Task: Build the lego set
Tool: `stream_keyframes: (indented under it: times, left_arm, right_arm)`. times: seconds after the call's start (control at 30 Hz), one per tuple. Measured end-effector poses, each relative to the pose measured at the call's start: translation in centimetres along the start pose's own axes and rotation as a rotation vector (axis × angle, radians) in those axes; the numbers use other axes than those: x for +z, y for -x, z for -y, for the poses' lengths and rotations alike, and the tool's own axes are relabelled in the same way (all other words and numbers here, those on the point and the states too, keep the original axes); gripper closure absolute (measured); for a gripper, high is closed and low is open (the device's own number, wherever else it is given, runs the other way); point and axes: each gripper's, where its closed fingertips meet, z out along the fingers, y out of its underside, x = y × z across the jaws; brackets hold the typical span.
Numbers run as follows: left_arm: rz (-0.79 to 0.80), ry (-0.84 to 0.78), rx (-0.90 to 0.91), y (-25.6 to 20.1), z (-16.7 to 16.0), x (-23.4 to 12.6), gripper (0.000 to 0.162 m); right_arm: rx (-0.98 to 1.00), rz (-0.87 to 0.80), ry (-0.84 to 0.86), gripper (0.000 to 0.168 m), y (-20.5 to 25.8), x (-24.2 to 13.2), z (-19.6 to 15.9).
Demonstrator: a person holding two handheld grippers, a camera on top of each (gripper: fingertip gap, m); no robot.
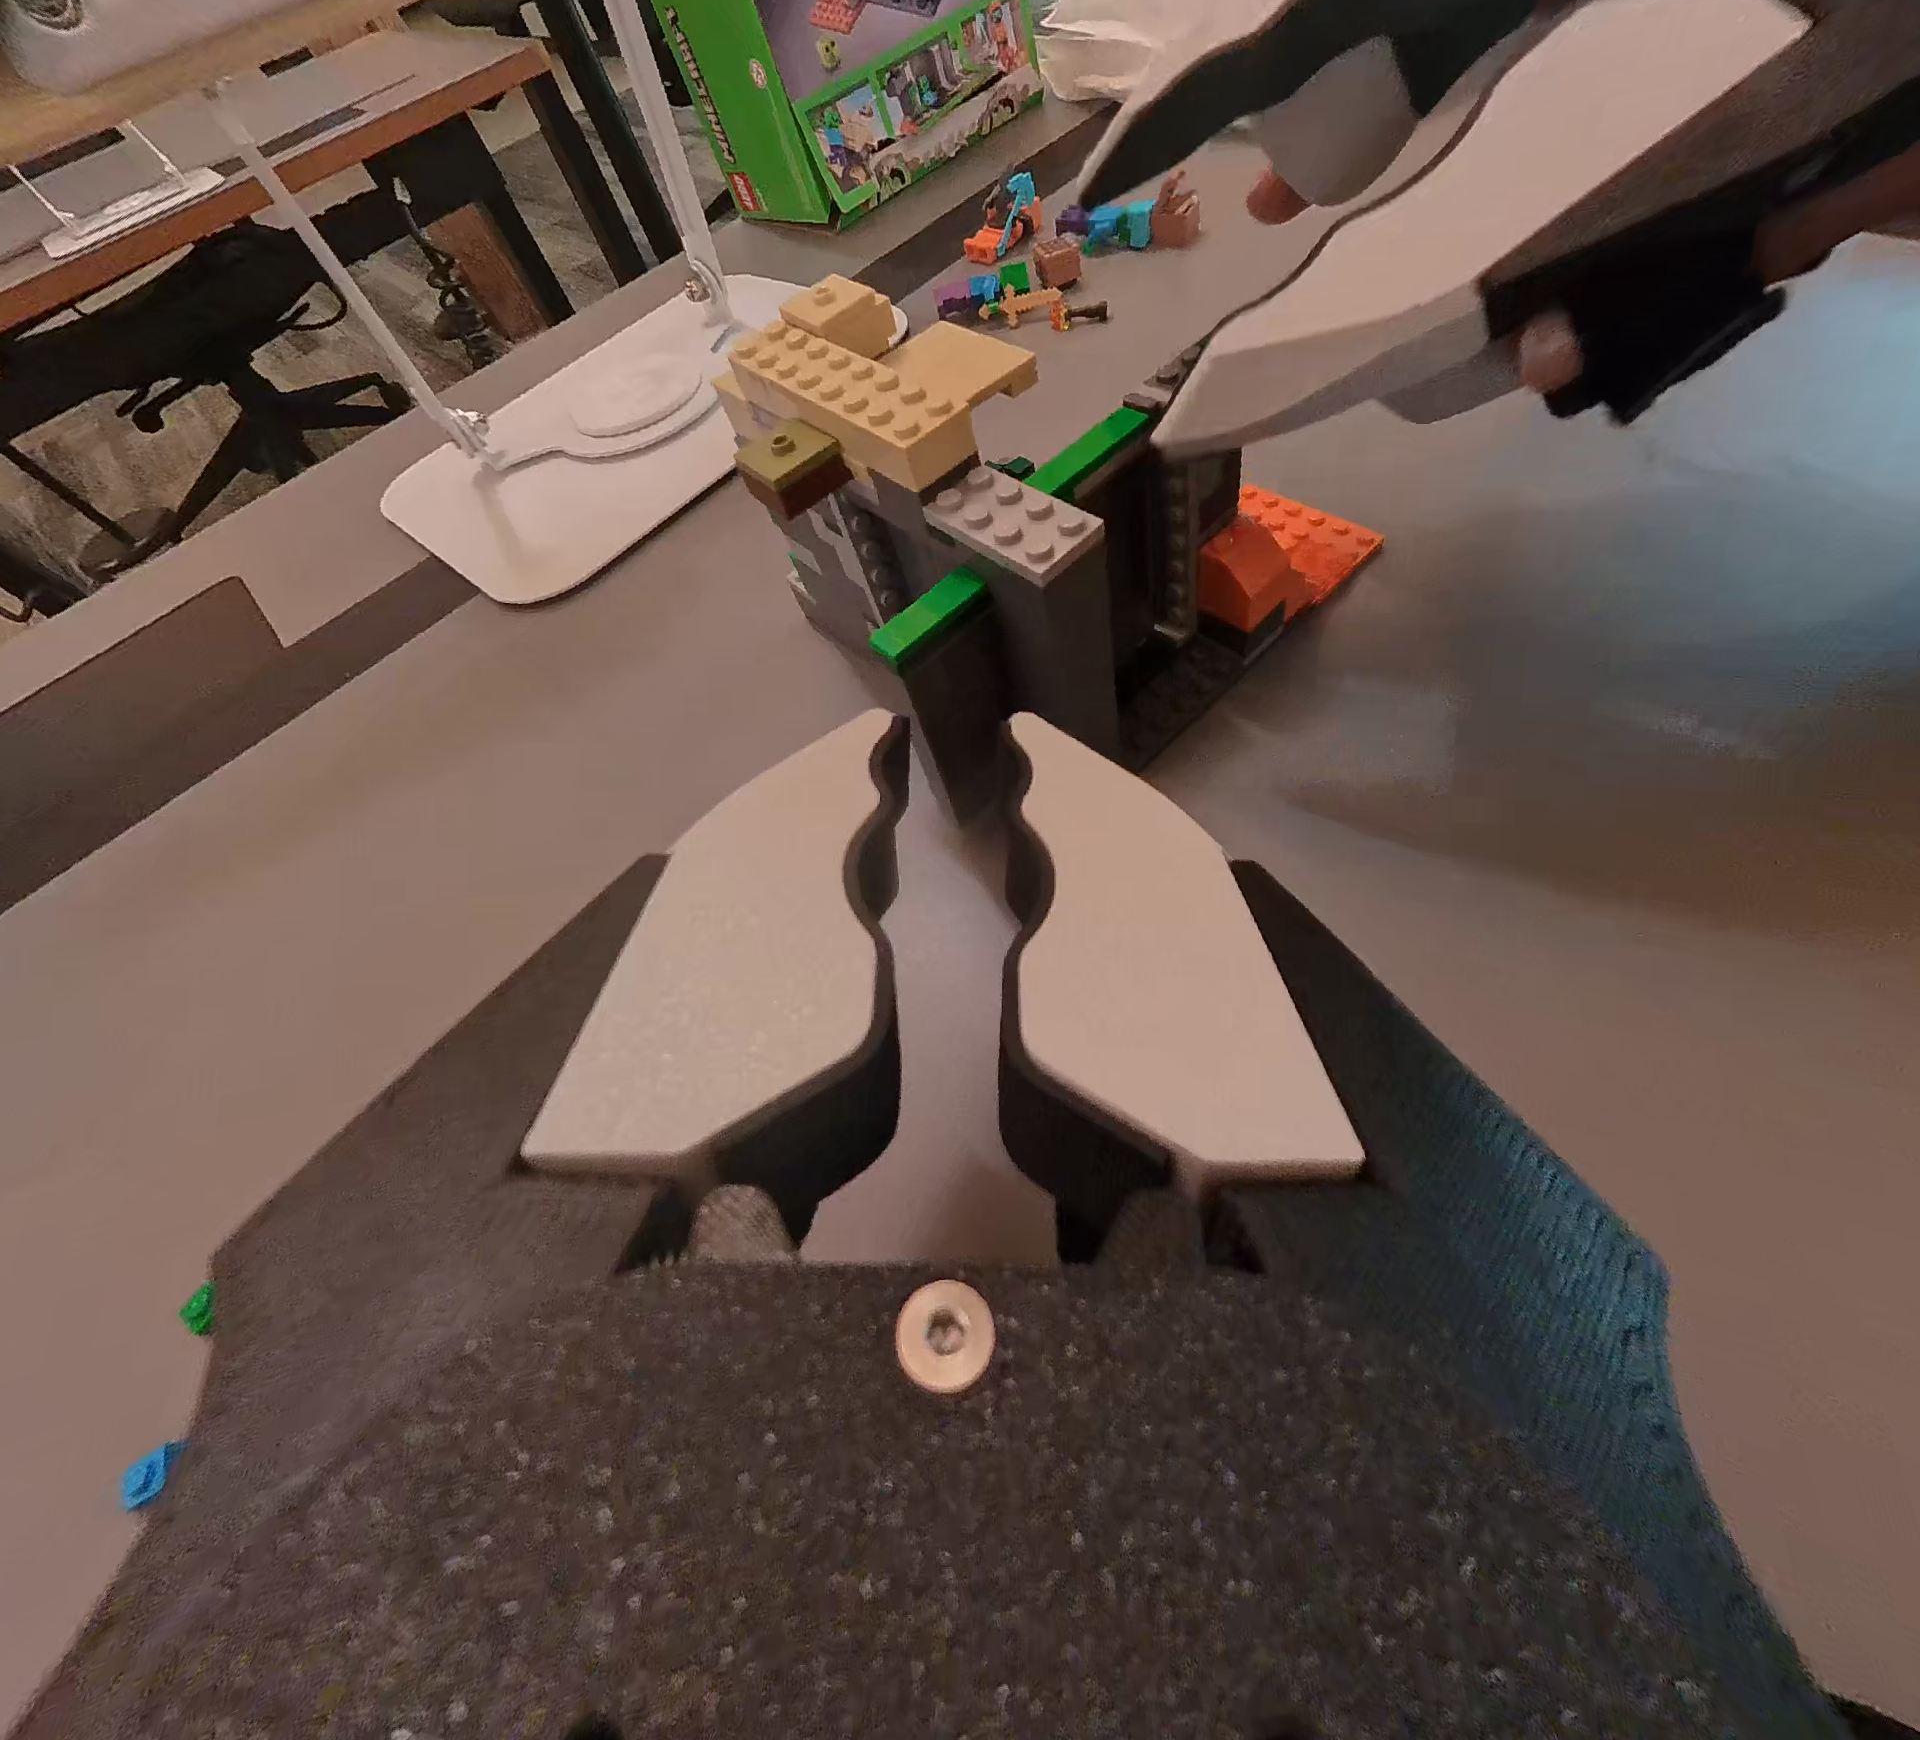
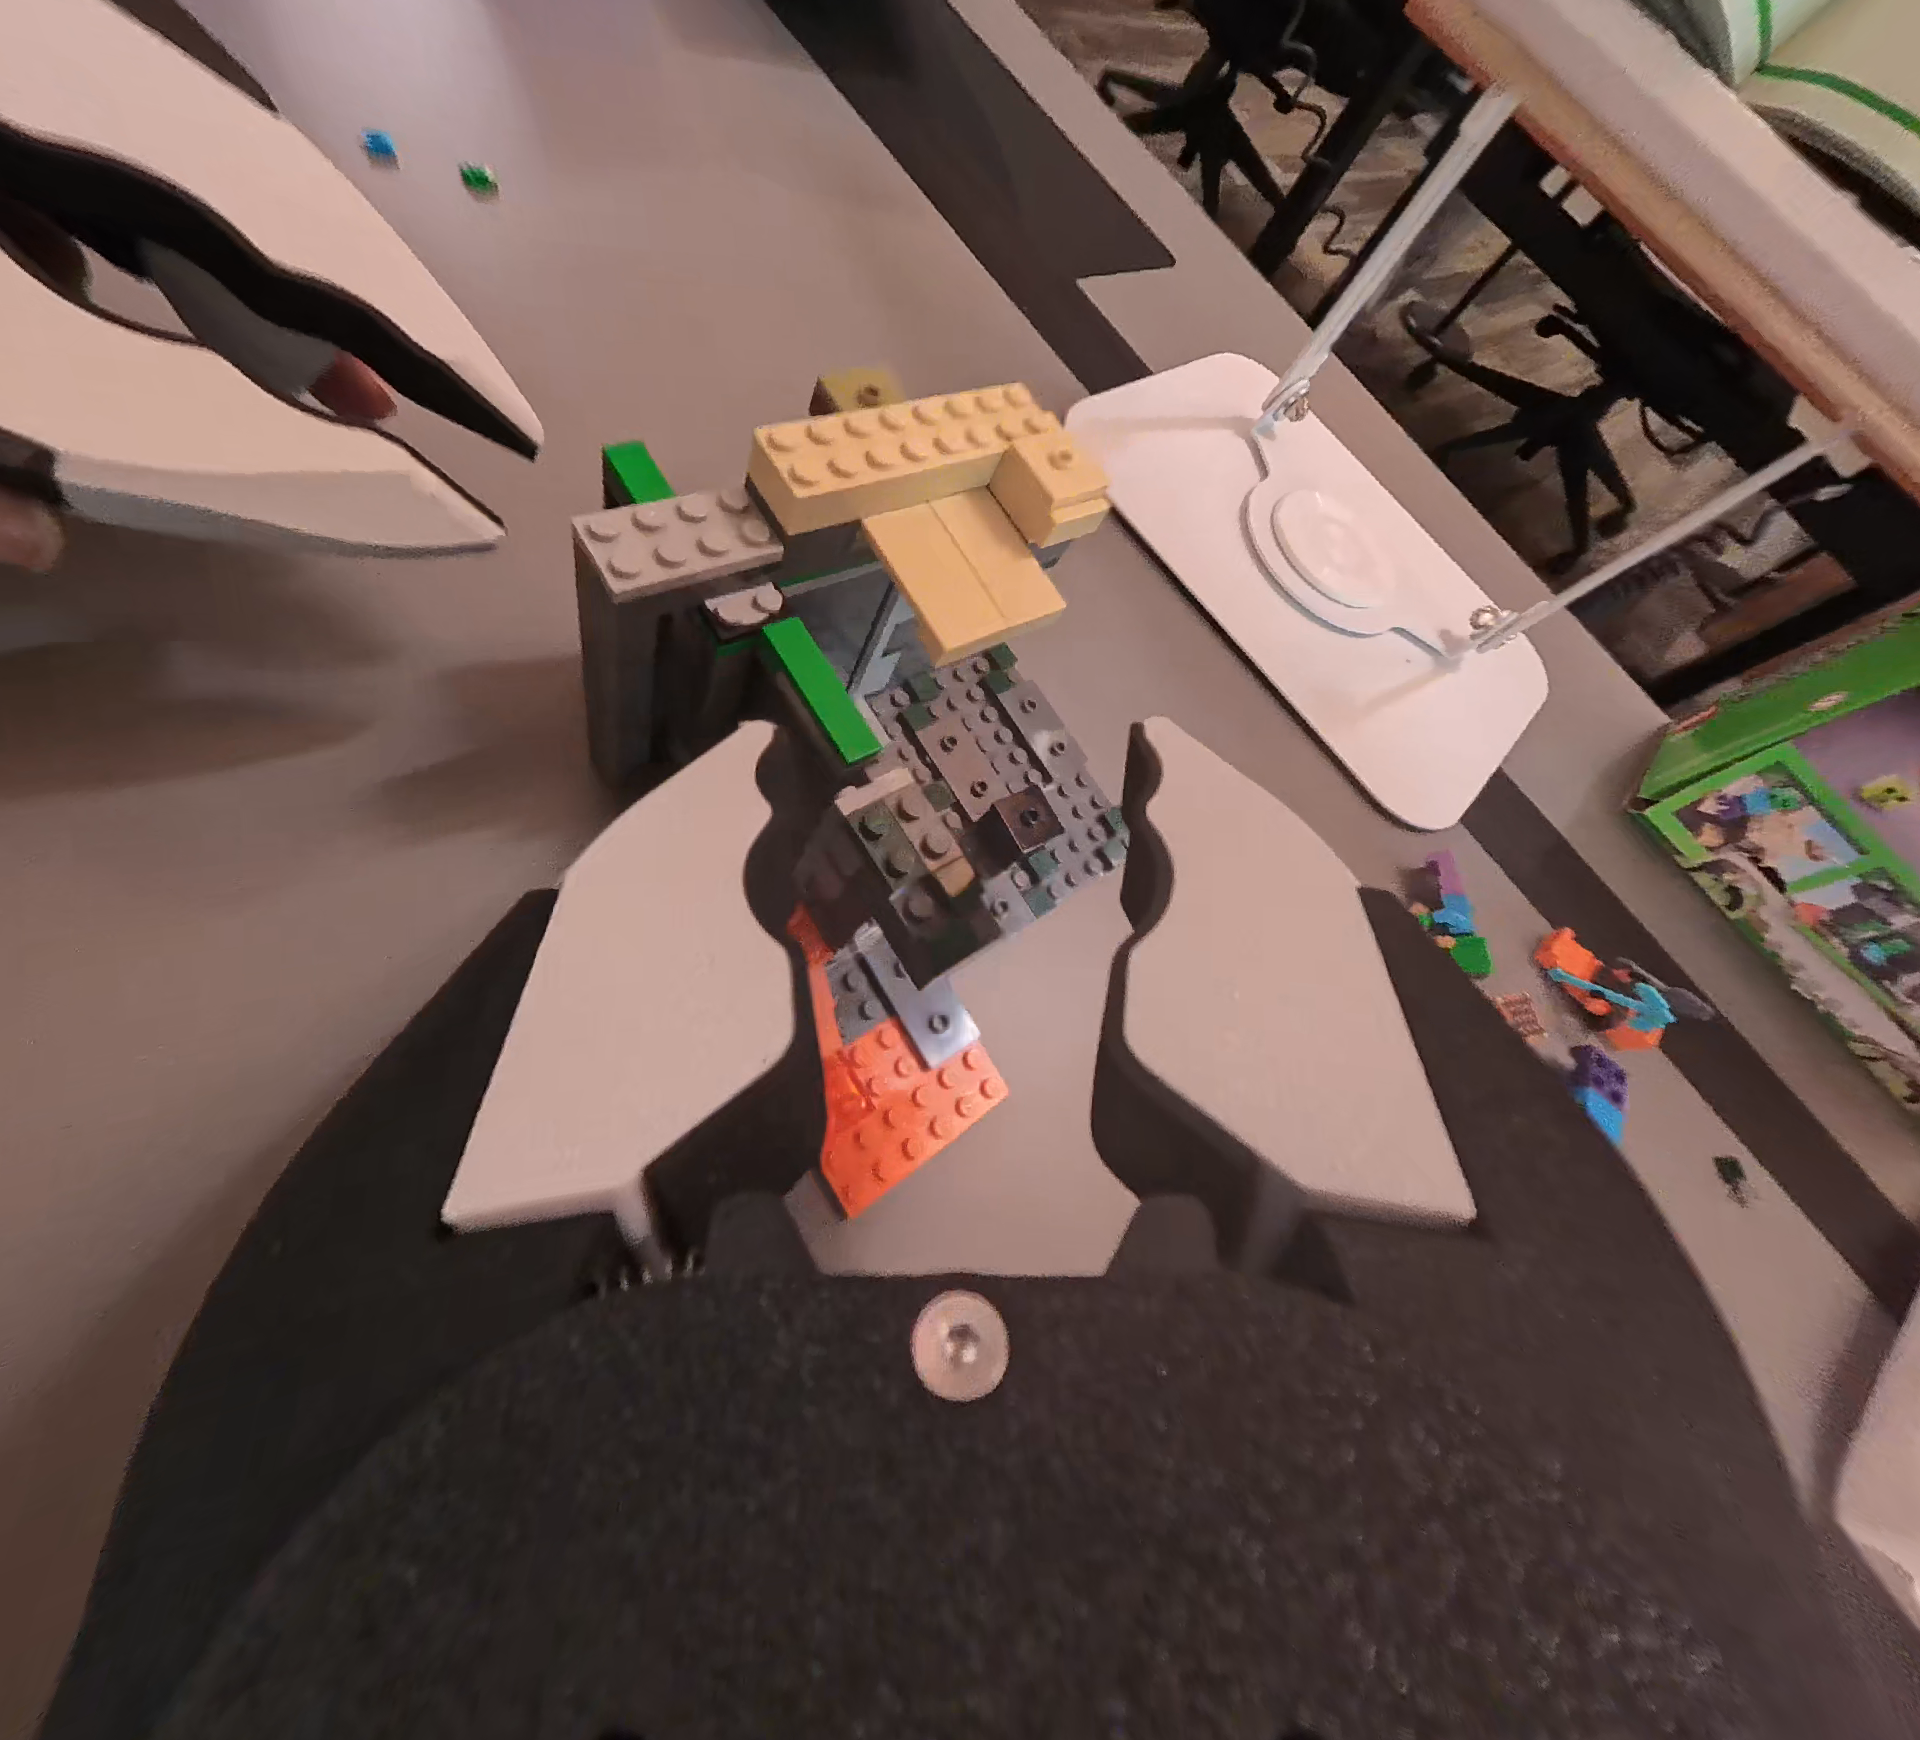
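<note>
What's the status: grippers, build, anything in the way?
Left gripper open, tips flanking the dark pillar. Right gripper open, empty, above the lego build. Loose pieces off to the side; nothing blocking.

The left two-finger gripper with grey plates and black pads (image 1: 956, 734) is keeping a narrow gap, holding nothing. The matching right gripper (image 2: 951, 734) is standing wider, also empty.

left gripper (image 1: 956, 755): pale grey wavy-edged fingers (image 1: 727, 984) | speckled black body | silver screw (image 1: 944, 1335)
</note>
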Motion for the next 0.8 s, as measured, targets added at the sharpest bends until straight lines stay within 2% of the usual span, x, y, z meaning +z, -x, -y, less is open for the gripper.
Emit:
stream_keyframes:
  times: [0.17,0.27,0.43,0.6,0.8]
  left_arm:
    - [-0.010,-0.058,-0.052,0.1,1.2,-0.8,0.150]
    - [-0.028,-0.090,-0.066,-0.4,2.0,-1.5,0.154]
    - [-0.047,-0.091,-0.040,-2.4,2.9,-2.7,0.162]
    - [-0.019,0.008,-0.044,-4.1,1.6,-3.3,0.162]
    - [-0.047,0.112,-0.185,-7.1,-0.3,-3.8,0.162]
  right_arm:
    - [0.173,0.038,-0.156,0.105,-2.0,-3.5,1.9]
    - [0.275,0.059,-0.195,0.112,-2.8,-5.8,1.1]
    - [0.350,0.059,-0.128,0.126,-1.2,-8.2,-2.9]
    - [0.337,0.015,-0.001,0.143,1.4,-9.2,-6.8]
    - [0.376,0.004,0.049,0.164,3.9,-10.1,-7.8]
